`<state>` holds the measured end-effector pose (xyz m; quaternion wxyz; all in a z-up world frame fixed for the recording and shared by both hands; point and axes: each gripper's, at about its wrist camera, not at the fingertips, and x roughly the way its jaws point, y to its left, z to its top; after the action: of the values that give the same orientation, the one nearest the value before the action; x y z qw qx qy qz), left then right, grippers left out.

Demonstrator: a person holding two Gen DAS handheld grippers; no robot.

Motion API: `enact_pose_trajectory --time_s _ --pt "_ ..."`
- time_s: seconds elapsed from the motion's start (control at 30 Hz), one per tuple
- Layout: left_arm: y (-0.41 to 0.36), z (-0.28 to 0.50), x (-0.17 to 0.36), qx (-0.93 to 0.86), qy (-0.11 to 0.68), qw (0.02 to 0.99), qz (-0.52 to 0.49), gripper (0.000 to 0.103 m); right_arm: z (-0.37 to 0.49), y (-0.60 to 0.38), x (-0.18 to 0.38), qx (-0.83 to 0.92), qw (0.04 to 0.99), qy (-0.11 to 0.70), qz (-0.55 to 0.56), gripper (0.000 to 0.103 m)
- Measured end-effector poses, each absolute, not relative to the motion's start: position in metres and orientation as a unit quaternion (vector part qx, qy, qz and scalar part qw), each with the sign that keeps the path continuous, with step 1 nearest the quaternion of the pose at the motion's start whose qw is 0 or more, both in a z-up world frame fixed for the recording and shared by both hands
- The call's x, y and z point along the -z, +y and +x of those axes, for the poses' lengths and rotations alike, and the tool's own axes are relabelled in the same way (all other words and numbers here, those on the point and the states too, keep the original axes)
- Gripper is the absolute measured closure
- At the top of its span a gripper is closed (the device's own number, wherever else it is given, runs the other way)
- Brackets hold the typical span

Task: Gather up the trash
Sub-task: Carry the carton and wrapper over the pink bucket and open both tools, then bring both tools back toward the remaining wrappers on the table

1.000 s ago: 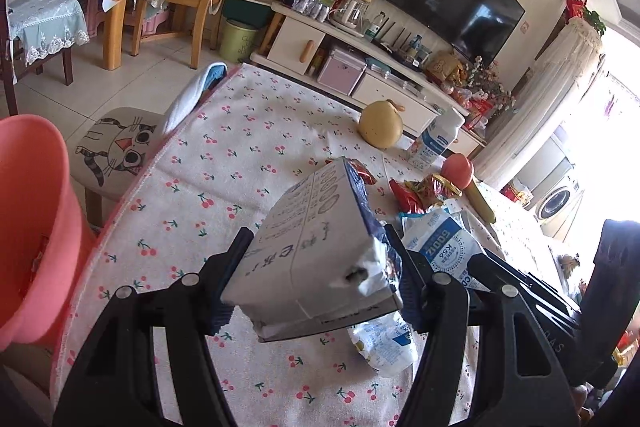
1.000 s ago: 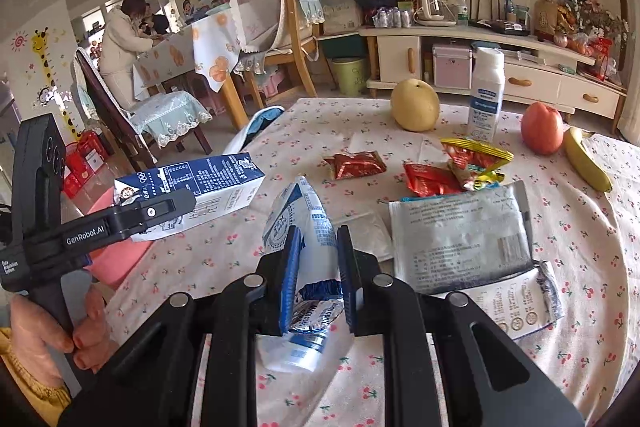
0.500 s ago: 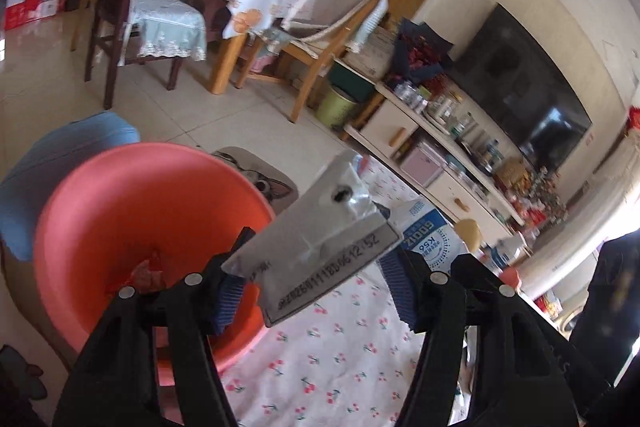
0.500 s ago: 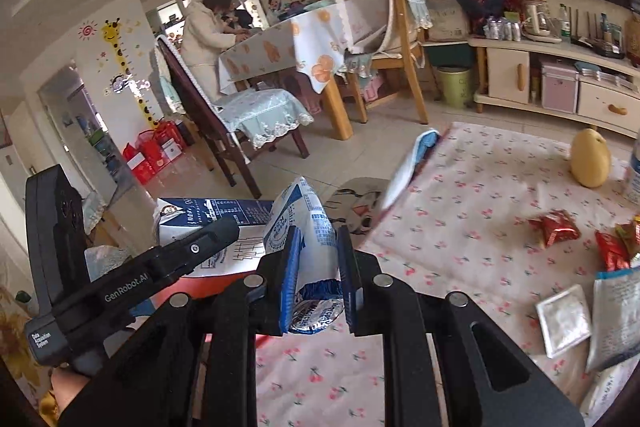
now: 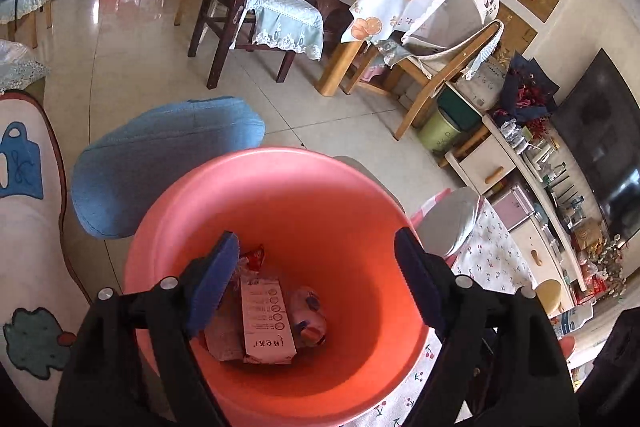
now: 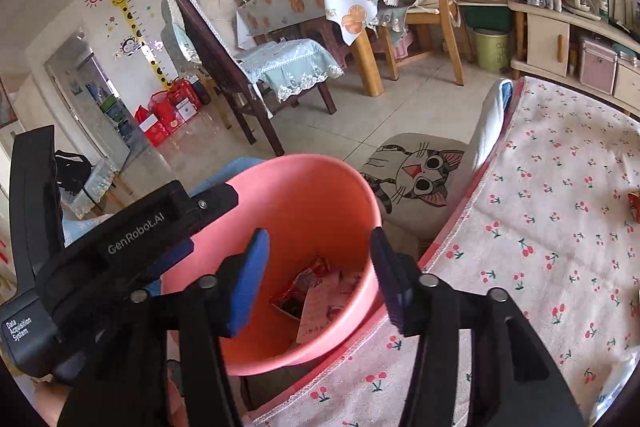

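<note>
Several wrappers [image 6: 316,291] half-hidden, indistinct, inside pink bin [image 6: 320,183].

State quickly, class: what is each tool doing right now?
Left tool: open, empty, jaws just opened, over the bin.
Right tool: open, empty, jaws just opened, over the bin.

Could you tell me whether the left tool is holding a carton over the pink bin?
No, the left tool is open and empty above the pink bin.

left gripper [image 5: 316,275] over bin [image 5: 280,187], jaws opening, carton [image 5: 266,323] now lying inside | right gripper [image 6: 316,271] jaws opening, milk pouch gone from between them
</note>
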<state>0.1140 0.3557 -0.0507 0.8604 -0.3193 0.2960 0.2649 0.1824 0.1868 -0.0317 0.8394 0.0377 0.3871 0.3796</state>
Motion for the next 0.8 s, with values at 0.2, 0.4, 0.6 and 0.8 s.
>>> enact_pose_trajectory --time_s 0.2,0.4,0.6,0.8 --pt "0.334 0.117 0.039 -0.258 0.266 0.888 -0.273 0.018 0.176 0.146 0.015 -0.335 0.873 0.352 0.042 0.023" --pt "0.311 0.129 0.033 -0.221 0.254 0.907 -0.252 0.017 0.162 0.108 0.003 -0.293 0.898 0.328 0.024 0.017" --pt "0.283 0.133 0.030 -0.188 0.243 0.924 -0.228 0.015 0.155 0.074 -0.003 -0.262 0.911 0.318 0.013 0.014" --pt "0.256 0.143 0.030 -0.144 0.258 0.934 -0.201 0.014 0.146 0.054 -0.003 -0.242 0.918 0.315 -0.008 0.013"
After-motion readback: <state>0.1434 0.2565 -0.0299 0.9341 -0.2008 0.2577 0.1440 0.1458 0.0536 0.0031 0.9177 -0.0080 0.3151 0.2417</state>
